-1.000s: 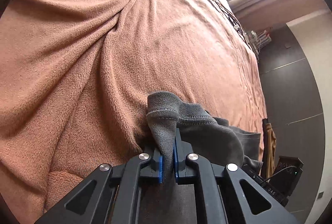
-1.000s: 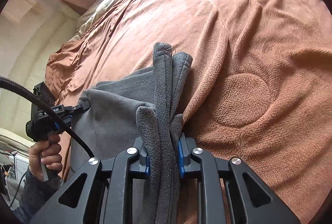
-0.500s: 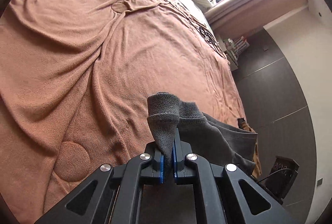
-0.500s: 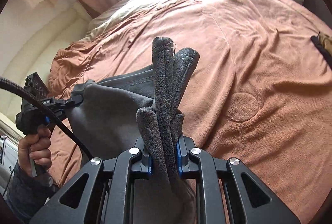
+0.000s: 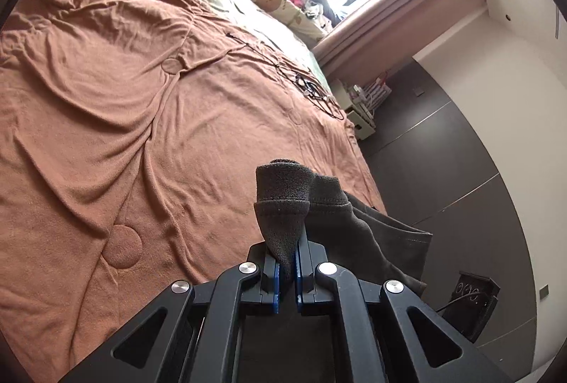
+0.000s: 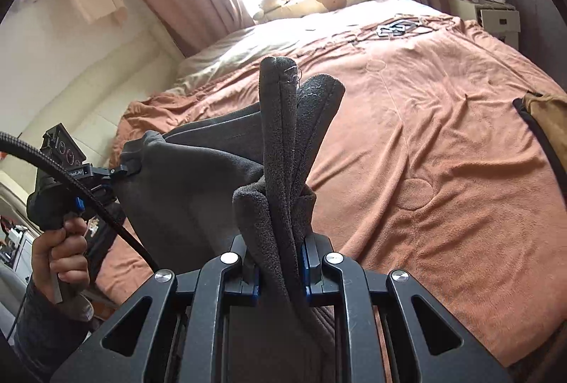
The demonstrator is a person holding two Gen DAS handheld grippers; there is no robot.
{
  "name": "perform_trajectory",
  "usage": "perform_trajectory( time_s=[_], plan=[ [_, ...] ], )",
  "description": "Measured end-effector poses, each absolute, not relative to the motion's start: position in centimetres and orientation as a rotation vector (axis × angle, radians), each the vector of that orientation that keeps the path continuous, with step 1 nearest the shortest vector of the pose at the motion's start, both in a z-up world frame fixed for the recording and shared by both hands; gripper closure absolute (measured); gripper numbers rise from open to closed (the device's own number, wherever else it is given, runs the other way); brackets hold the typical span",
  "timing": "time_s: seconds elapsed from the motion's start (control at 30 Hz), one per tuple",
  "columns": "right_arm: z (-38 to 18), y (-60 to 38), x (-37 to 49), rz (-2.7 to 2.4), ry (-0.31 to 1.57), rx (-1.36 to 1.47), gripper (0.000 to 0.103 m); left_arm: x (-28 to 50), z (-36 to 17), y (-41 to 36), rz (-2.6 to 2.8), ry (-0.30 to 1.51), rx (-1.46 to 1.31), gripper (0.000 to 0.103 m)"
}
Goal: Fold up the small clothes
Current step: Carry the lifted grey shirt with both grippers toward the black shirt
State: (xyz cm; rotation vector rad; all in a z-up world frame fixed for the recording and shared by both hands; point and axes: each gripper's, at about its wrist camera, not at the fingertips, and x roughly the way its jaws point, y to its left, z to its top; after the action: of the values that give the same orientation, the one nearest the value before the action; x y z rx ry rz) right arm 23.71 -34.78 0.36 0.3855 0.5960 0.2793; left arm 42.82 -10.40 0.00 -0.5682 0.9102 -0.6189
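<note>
My two tongs, left [image 5: 287, 271] and right [image 6: 280, 276], each clamp one grey garment [image 6: 198, 184] stretched between them above the bed's brown blanket [image 6: 443, 152], a tan bag [image 6: 547, 120] at its edge.

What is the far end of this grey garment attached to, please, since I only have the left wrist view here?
Observer: The right gripper is shut on a thick bunch of the grey garment.
Operator: Can you see my own gripper from there?
Observer: Yes, the left gripper pinches the garment's other corner, held by a hand.
Operator: Anything else on the bed?
Observer: A tan item with dark trim lies at the blanket's right edge.
</note>
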Motion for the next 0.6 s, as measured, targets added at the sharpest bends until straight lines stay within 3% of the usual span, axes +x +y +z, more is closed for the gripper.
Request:
perform_trajectory(
  time_s=[0.6],
  plan=[
    [7.8, -31.6, 8.3, 0.356, 0.372, 0.259, 0.091, 29.9, 12.0, -5.0, -0.638, 0.671, -0.582, 0.098]
  ],
)
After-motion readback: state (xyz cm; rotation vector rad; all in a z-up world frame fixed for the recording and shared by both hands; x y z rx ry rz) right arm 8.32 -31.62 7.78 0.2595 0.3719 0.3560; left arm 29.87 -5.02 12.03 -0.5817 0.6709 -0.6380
